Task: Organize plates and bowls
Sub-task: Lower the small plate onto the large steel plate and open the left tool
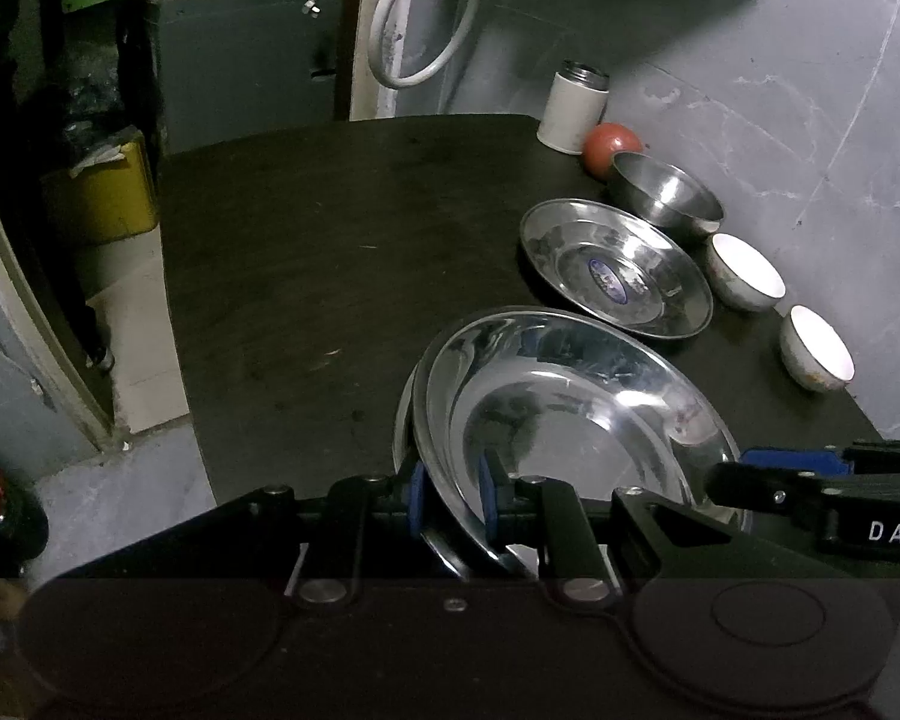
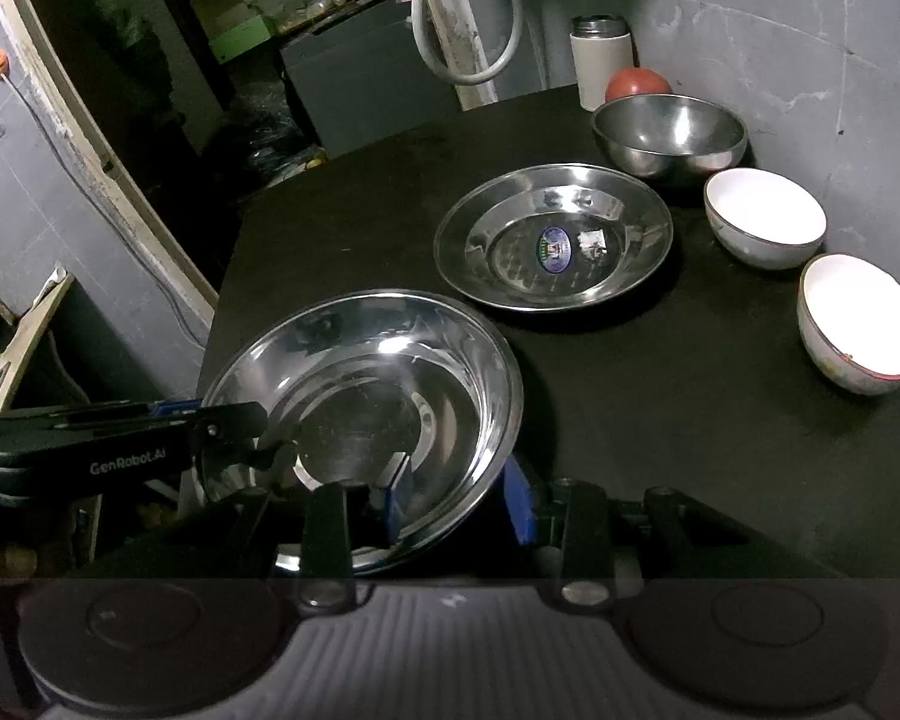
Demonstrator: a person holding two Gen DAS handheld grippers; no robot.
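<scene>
The left gripper [image 1: 453, 495] pinches the near rim of the large steel plate [image 1: 570, 420]; the right gripper [image 2: 459, 501] straddles the same rim, whether it presses I cannot tell. Only the left view shows a second rim beneath. The plate sits tilted at the table [image 2: 630, 390] front; beyond, a labelled plate [image 2: 552, 237], a steel bowl [image 2: 669, 132].

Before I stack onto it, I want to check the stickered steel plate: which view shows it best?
The right wrist view: the stickered steel plate lies fully visible, its blue label facing up and unobstructed. The left wrist view shows the whole plate too, but more foreshortened.
</scene>
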